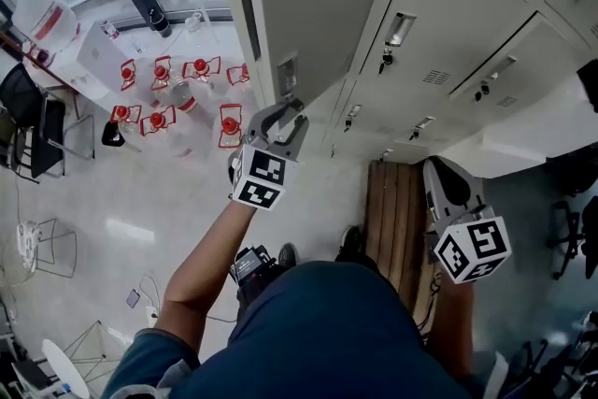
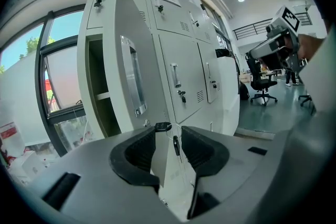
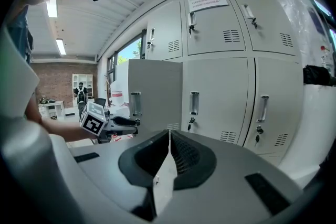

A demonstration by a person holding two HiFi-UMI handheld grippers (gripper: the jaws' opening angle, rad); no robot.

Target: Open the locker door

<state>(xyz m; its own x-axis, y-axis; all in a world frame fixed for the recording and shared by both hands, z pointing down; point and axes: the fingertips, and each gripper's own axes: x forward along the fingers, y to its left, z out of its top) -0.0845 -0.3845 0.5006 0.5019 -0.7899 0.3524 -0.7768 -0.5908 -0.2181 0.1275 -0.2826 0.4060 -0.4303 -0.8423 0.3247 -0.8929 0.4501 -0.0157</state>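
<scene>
Nearest, the left tongs (image 1: 283, 120) were seen with the jaws a moderate way apart. A black-headed key (image 2: 163, 127), with a ring and a second key hanging from it, stood between the tips. Whether a pad pressed on it could not be told. This key was judged to sit in the lock of the locker door (image 2: 123, 55), just under the handle recess (image 2: 132, 78).

From these tongs the door lay at 12 o'clock, close ahead, with its long axis upright from 12 to 6 o'clock and its free edge turned to the tongs. The door was already swung out from its open compartment (image 2: 97, 89), which was seen at 10 o'clock. Any wider swing was judged to fall to the left tongs, because the right tongs (image 1: 441, 173) were held well apart at 3 o'clock, with the jaws closed together on nothing.

Only square black-and-white markers were shown on the cubes (image 1: 260, 175). Farther off, a paper notice (image 3: 205, 1) was fixed on an upper locker, and its print was too small to be read. No brand could be made out.
</scene>
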